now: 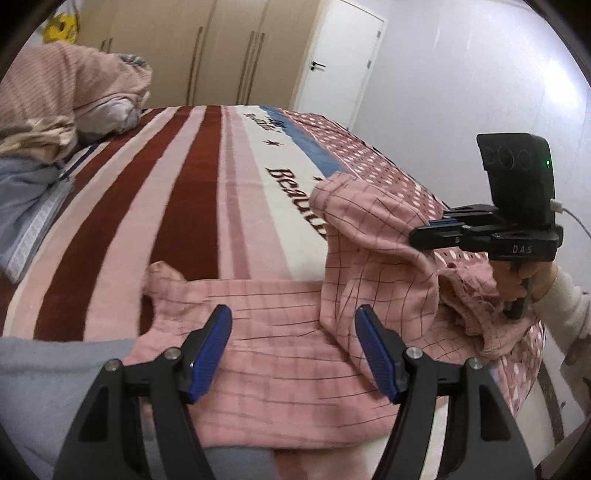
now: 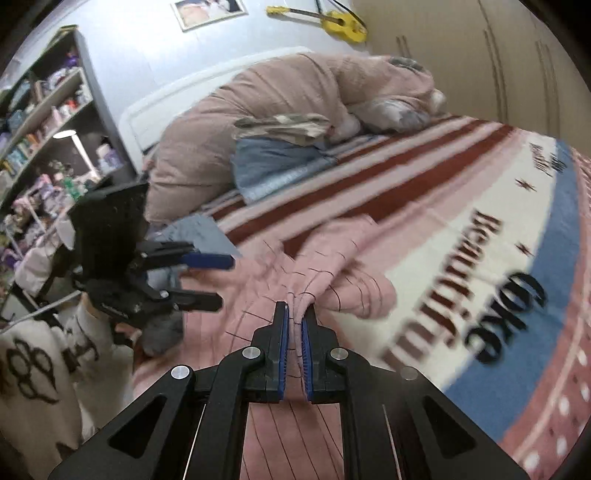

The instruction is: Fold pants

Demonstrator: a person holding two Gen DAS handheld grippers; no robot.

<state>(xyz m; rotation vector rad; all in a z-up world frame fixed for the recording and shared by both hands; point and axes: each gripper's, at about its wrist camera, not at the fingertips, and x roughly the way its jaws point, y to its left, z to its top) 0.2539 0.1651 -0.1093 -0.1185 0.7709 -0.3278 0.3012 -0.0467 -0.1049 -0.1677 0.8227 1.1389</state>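
**Pants half-lifted on the bed, one gripper pinching, one waiting**

Pants (image 1: 280,354) lie spread across the near part of the bed (image 1: 155,206), pink with a thin dark check, resting on the striped blanket (image 2: 461,236) with its big lettering. One part of them is raised off the flat cloth, and that is the work of the right gripper (image 2: 294,325): its fingers are pressed together on a gathered ridge of fabric, which bunches into tight creases just ahead of the tips. From the left wrist view the same gripper shows at the right, a hand (image 1: 532,284) around its handle, with a fold of cloth hanging from it in a loose arch. Holding it up like this looks like the way to carry that part over the rest for a fold.

Now the left gripper (image 1: 293,321): its fingers stand wide apart above the flat stretch of pants, with nothing between the blue pads. It seems parked there to pin or steady the lower layer once the fold comes across, or to take a second pinch, though which one I cannot say.

Pillows and a rumpled quilt (image 2: 280,96) sit heaped at the far end of the bed, well clear of the working area. A shelf (image 2: 44,122) and a yellow guitar (image 2: 340,26) mark the wall behind.
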